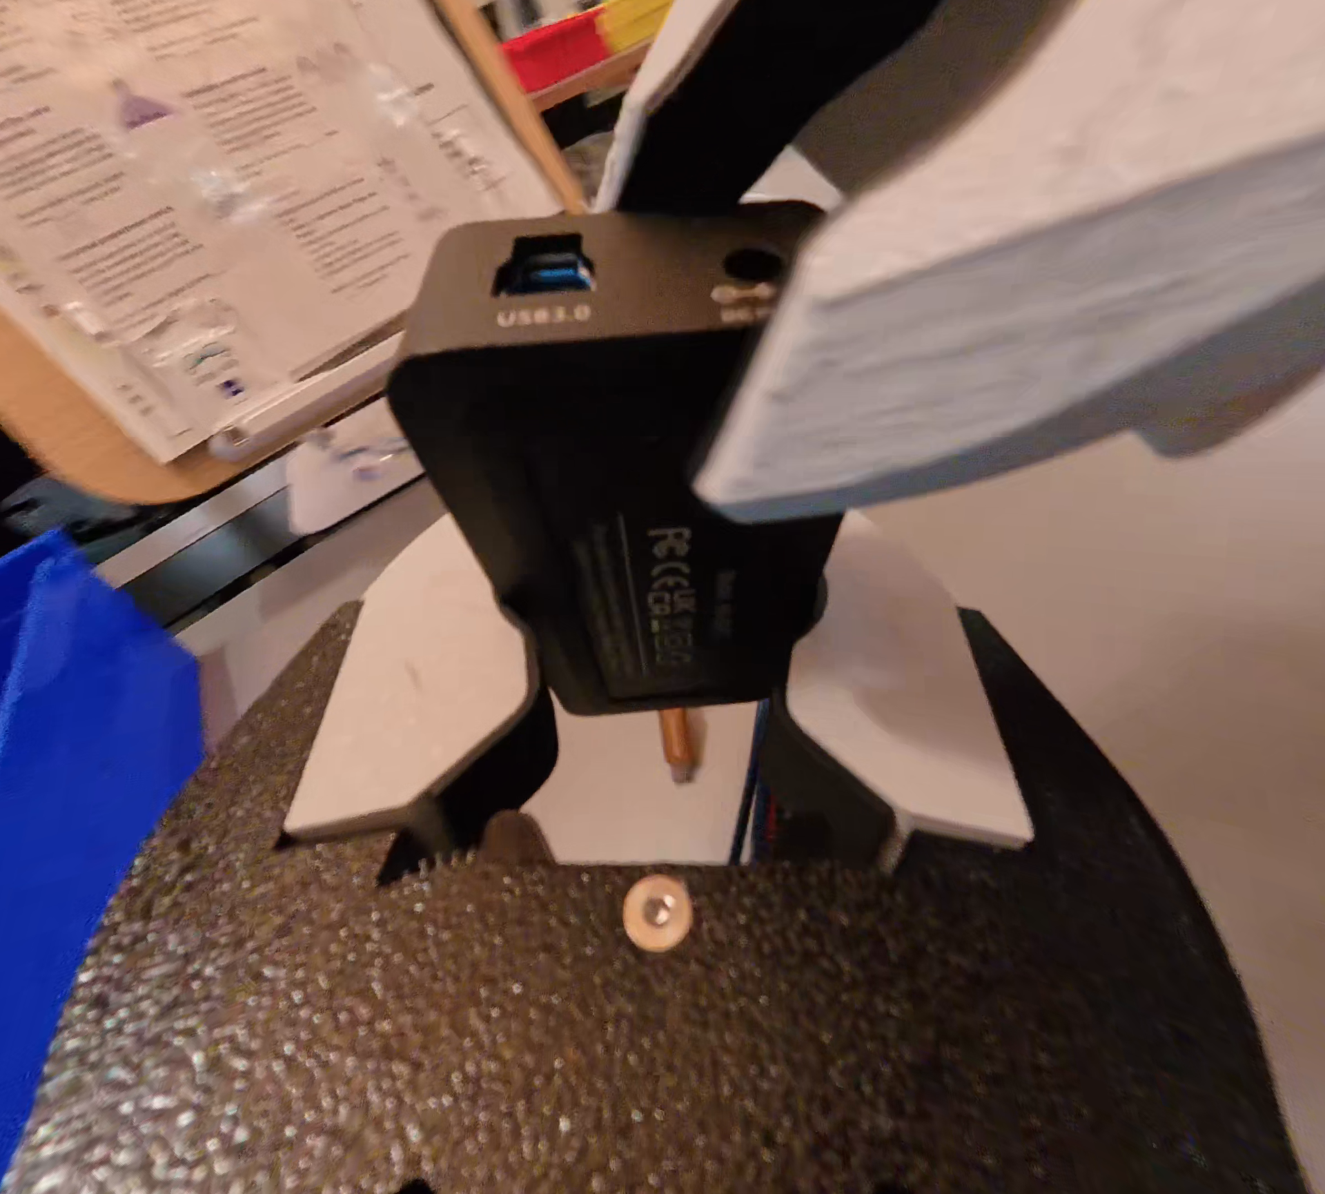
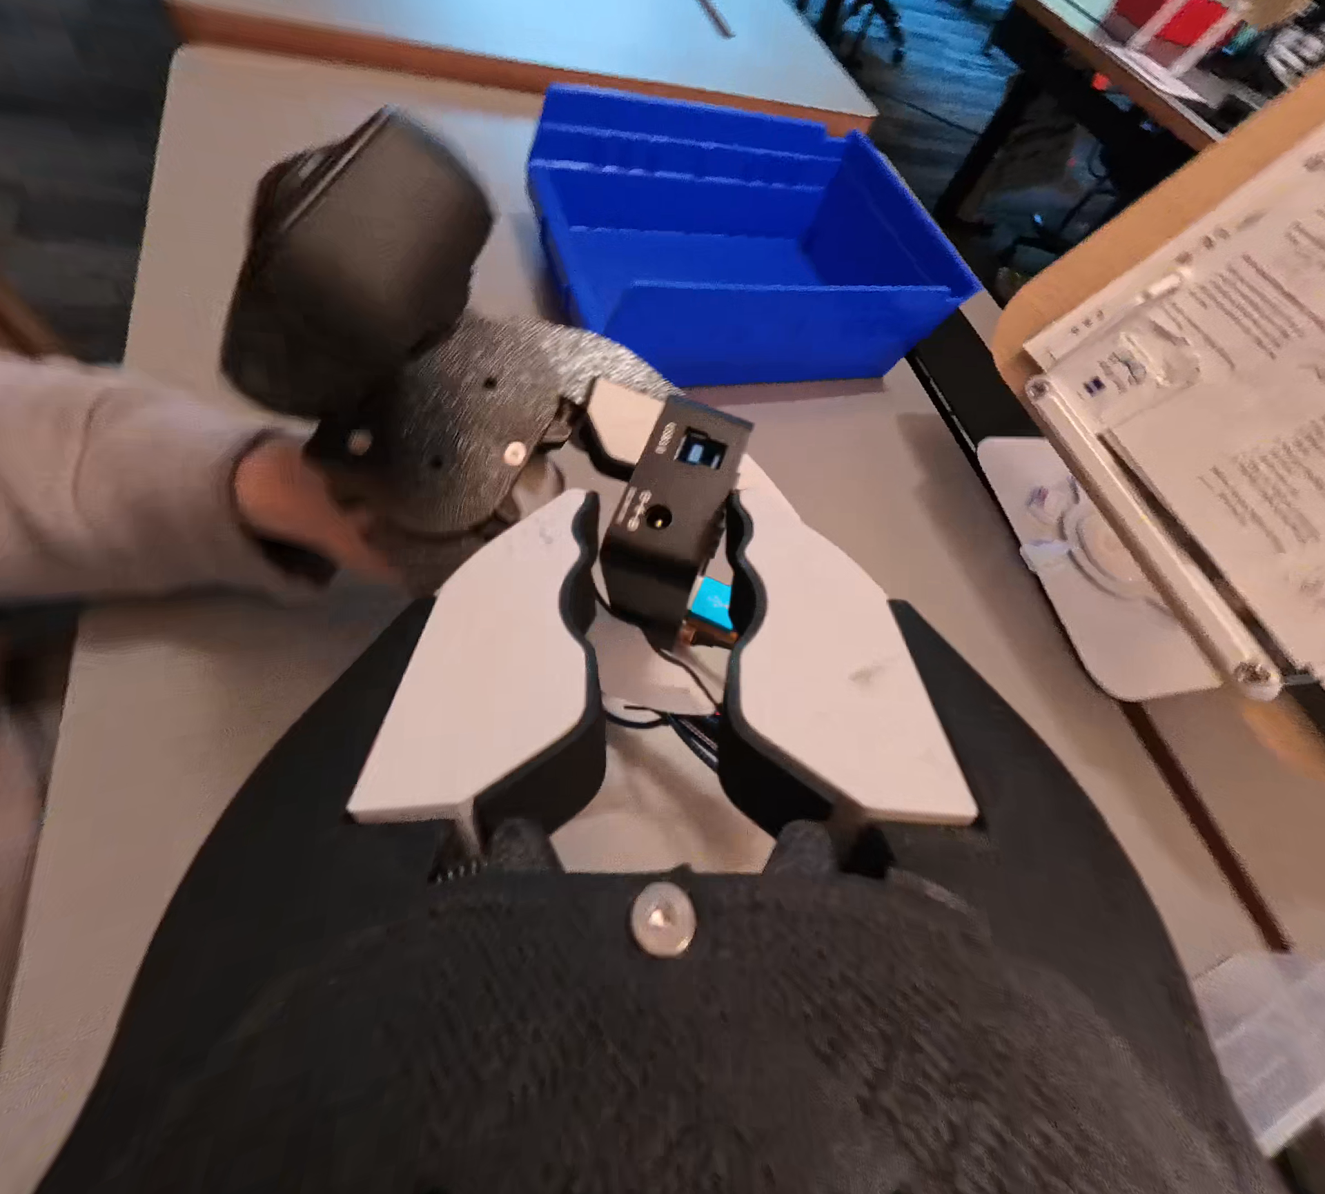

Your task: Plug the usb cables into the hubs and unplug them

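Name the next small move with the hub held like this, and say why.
Probably bring the right tool slightly down onto the blue plug at the hub's lower end and close on it. The left tool seems to clamp the hub clear of the table, while the right tool's fingers flank it, open; the hub's blue port sits empty.

Hub (image 2: 670,518) between both grippers' fingers (image 2: 495,650), bin (image 2: 724,242) behind, document stand (image 2: 1176,371) right.
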### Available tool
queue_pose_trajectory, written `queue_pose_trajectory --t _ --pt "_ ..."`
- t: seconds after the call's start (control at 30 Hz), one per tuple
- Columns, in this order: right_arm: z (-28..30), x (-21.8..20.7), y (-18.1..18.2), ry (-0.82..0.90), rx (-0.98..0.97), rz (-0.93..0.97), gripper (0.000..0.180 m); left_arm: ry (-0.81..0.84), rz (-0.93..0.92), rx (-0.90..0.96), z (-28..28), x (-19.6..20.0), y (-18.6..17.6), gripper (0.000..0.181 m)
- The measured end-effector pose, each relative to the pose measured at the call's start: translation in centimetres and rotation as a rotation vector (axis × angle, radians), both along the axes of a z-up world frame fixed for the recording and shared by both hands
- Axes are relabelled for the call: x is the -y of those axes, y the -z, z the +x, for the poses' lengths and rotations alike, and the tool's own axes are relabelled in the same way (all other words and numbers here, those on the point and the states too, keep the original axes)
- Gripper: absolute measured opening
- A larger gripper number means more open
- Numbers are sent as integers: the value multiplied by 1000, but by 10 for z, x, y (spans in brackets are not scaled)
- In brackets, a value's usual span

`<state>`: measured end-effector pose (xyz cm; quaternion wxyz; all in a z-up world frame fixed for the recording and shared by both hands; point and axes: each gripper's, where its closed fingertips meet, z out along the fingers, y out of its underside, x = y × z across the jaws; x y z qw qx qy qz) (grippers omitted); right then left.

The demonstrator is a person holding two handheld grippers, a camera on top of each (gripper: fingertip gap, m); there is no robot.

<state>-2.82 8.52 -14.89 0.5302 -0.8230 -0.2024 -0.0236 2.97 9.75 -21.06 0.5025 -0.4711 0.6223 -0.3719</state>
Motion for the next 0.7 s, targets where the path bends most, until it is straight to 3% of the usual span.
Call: queue_pose_trajectory --t 0.03,0.1,0.23,0.3,0.43,0.57,0.7 --pt "-2 5 1 -64 50 -6 41 53 -20 -5 -1 5 2 71" --pt "0 12 -4 -153 125 24 70 197 -81 2 -3 18 2 72" --pt "-11 26 -6 -377 35 -21 81 569 -210 -26 -22 55 0 71" --pt "-16 24 -5 -414 -43 -36 75 671 -207 -59 -29 66 1 71" --pt "-22 21 14 -463 32 -70 64 765 -148 -110 -35 81 4 71" --pt "-18 14 7 -389 44 -20 60 721 -142 -81 -30 73 -1 70" --pt "-14 9 -7 -342 -87 55 60 653 -243 39 -27 63 -24 75"
